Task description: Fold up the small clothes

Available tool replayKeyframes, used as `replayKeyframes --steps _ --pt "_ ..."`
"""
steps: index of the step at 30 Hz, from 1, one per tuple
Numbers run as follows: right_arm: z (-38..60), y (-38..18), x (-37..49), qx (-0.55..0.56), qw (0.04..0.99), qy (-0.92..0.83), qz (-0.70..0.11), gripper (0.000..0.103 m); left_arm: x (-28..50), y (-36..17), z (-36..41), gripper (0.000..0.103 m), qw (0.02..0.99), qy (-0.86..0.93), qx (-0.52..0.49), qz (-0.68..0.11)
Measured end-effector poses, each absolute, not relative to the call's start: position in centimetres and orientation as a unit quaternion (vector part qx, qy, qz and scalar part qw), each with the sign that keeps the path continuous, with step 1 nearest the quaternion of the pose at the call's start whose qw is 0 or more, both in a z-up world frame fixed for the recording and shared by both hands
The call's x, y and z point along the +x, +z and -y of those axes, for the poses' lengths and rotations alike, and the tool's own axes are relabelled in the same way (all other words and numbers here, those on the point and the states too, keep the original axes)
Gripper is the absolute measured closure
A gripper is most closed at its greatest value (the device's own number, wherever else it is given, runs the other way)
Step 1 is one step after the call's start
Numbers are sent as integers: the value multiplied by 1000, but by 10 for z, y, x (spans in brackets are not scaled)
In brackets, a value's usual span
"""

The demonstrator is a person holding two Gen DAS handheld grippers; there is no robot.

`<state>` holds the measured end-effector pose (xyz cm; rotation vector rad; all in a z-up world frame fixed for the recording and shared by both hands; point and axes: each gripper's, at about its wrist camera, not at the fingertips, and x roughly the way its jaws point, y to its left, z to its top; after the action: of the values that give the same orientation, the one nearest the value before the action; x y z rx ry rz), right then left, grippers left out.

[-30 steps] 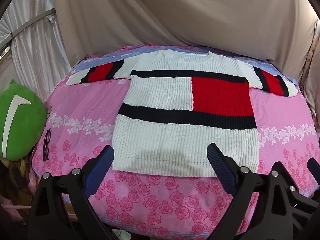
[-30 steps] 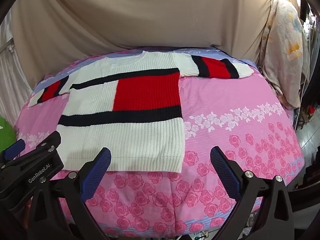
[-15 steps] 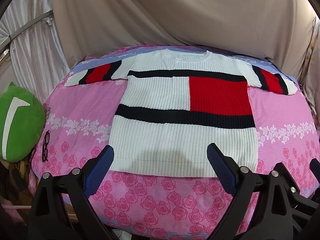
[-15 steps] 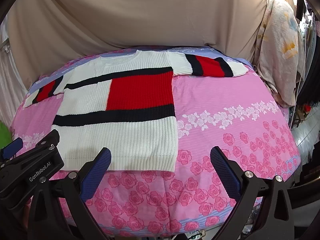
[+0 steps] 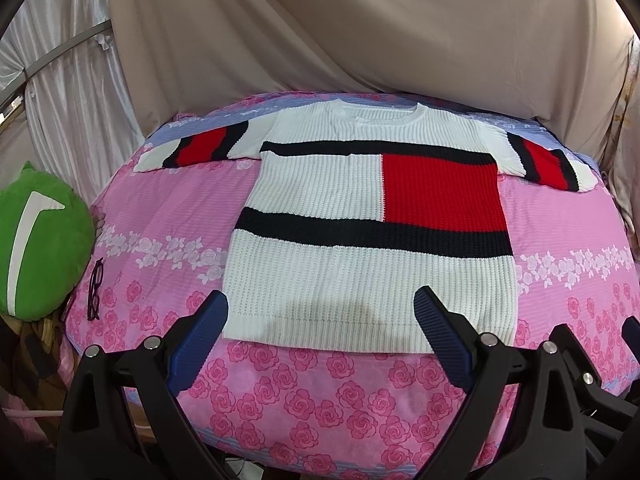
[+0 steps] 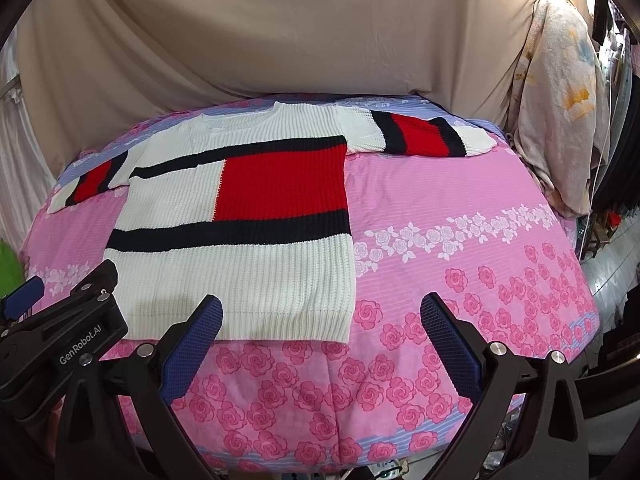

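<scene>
In the left wrist view, a white ribbed knit sweater with navy bands and a red block (image 5: 360,232) lies flat and face up across the centre of the frame, sleeves spread toward the upper left and upper right, its neckline toward the top. It rests on a bed covered by a pink sheet printed with roses (image 5: 160,216). The left gripper (image 5: 322,308) sits at the bottom centre with its blue-padded fingers (image 5: 200,340) wide apart and nothing between them; the tips hang just over the sweater's lower hem, and contact cannot be judged. A green plush cushion with a white stripe (image 5: 40,240) fills the left edge, and a pair of dark-framed glasses (image 5: 95,289) lies on the sheet just beside it. A beige draped cloth (image 5: 340,28) forms the backdrop across the top.

In the right wrist view, the sweater (image 6: 248,216) occupies the left half of the frame, with one red-and-navy sleeve reaching toward the upper centre-right. The right gripper (image 6: 320,312) is at the bottom centre, its fingers (image 6: 452,348) spread and holding nothing; its left tip overlaps the hem and its right tip is over bare pink sheet (image 6: 460,208). The black body of the left gripper (image 6: 60,340) shows at the lower left. A pale floral fabric (image 6: 556,100) hangs at the upper right.
</scene>
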<state>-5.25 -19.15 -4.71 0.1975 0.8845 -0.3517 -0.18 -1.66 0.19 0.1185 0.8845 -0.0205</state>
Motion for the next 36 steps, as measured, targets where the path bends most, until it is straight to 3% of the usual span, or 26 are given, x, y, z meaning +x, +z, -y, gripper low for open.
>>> replayKeyframes --steps 36 --pt "192 -49 -54 94 883 -171 -427 5 -3 -2 15 11 900 -4 59 -432"
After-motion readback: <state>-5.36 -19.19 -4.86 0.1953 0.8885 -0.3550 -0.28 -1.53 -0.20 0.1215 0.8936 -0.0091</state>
